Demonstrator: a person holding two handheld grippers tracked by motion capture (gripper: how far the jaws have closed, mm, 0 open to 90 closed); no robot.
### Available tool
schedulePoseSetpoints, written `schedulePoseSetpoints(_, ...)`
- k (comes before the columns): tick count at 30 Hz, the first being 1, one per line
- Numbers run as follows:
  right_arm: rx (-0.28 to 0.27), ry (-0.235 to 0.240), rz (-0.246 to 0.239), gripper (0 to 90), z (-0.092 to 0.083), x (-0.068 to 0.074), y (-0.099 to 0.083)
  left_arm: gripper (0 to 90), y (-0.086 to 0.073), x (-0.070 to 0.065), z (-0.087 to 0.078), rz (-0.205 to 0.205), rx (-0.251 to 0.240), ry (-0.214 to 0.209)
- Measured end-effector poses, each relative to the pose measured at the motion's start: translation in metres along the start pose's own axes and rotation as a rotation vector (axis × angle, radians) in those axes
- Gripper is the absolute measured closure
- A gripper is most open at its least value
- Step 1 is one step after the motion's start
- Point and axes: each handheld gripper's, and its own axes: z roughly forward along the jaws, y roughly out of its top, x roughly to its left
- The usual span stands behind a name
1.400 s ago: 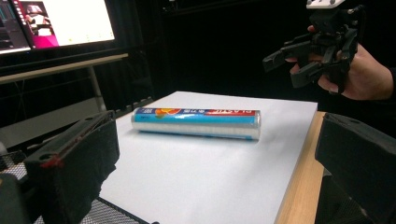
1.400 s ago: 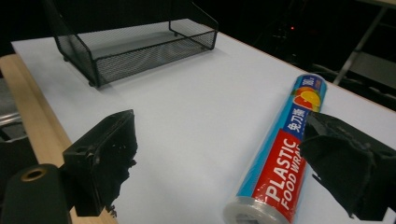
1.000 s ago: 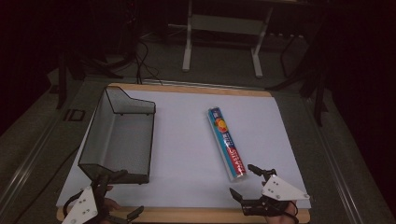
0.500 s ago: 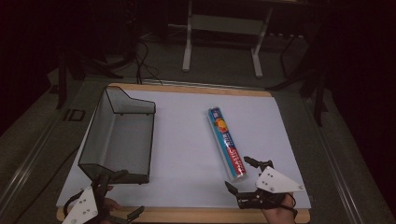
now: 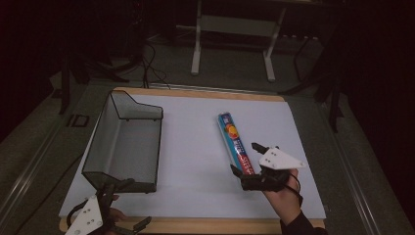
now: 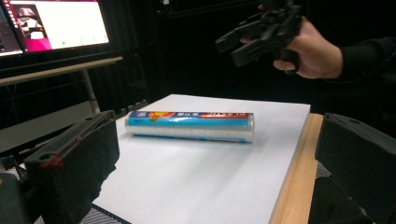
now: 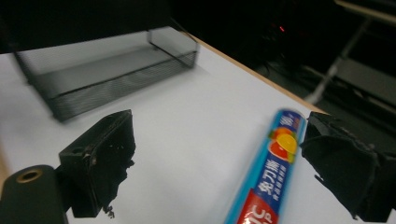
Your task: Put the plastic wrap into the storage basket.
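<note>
A long blue cling-film roll (image 5: 234,139) lies on the white sheet, running from the middle toward the near right. My right gripper (image 5: 244,157) hovers open over its near end, one jaw on each side. In the right gripper view the roll (image 7: 271,172) lies between the jaws, closer to the right one, with nothing gripped. My left gripper (image 5: 136,203) rests open at the near left edge, just in front of the basket. In the left gripper view the roll (image 6: 191,125) lies crosswise farther off, and a hand holds the right gripper (image 6: 261,30) above it.
A black wire-mesh basket (image 5: 125,147) stands on the left of the white sheet (image 5: 195,171), its tall end at the far side. The wooden table edge (image 5: 195,226) runs along the front. Metal stand legs (image 5: 232,46) and cables lie on the dark floor beyond.
My right gripper has risen from the near right edge and moved forward and left until its jaws straddle the roll's near end. The left gripper has stayed put.
</note>
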Motion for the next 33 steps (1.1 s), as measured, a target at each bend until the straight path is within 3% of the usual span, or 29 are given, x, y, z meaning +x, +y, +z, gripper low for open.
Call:
schedulePoseSetpoints(3,0.037,0.001,0.061,8.8,0.014,-0.010,0.001,0.6,0.000,0.000,0.000,-0.004,-0.004,-0.003)
schedulePoseSetpoints(12,0.160,-0.037,0.087,9.5,0.049,-0.032,0.000,0.6,0.000,0.000,0.000,-0.009,-0.006,-0.009)
schedulePoseSetpoints(16,0.171,-0.052,0.092,9.6,0.055,-0.036,0.000,0.6,0.000,0.000,0.000,-0.007,-0.004,-0.010)
schedulePoseSetpoints(18,0.201,-0.052,0.126,9.6,0.067,-0.044,0.000,0.6,0.000,0.000,0.000,-0.006,-0.001,-0.013)
schedulePoseSetpoints(23,0.256,-0.082,0.134,9.7,0.086,-0.050,0.000,0.6,0.000,0.000,0.000,-0.010,-0.004,-0.017)
schedulePoseSetpoints(33,0.441,-0.132,0.198,9.7,0.125,-0.065,-0.006,0.6,0.000,0.000,-0.001,-0.011,-0.006,-0.023)
